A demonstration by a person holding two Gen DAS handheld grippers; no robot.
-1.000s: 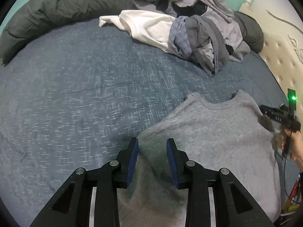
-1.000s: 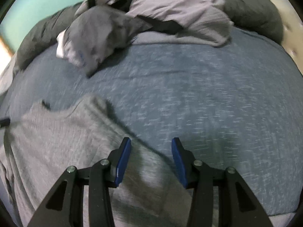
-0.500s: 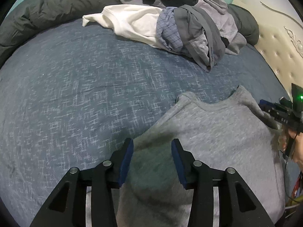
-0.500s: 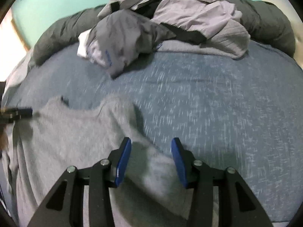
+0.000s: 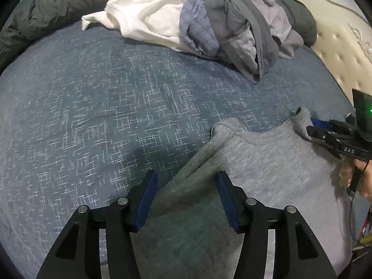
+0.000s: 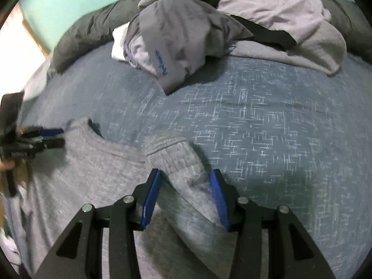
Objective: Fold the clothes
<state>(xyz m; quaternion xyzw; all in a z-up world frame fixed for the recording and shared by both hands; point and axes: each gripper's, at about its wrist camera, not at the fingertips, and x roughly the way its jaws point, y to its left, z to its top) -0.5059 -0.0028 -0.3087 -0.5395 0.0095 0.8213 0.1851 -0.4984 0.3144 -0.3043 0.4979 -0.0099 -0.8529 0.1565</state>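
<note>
A grey sweater [image 5: 267,162] lies flat on the blue bed cover, collar toward the clothes pile. My left gripper [image 5: 187,181] is open, its blue pads on either side of the sweater's left shoulder edge. My right gripper [image 6: 186,179] is open around the right shoulder edge of the same sweater [image 6: 97,174]. Each gripper shows at the edge of the other's view: the right one [image 5: 325,134] by the sweater's right shoulder, the left one [image 6: 51,137] by its left shoulder.
A pile of unfolded clothes [image 5: 227,28], white, checked and grey, lies at the far side of the bed [image 5: 93,107]; it also shows in the right wrist view [image 6: 186,41]. A dark duvet [image 5: 46,11] runs along the back. A cream padded headboard [image 5: 344,53] stands at the right.
Both grippers have moved forward along the sweater toward its shoulders and opened wider. The sweater's shoulder edges now sit between the pads.
</note>
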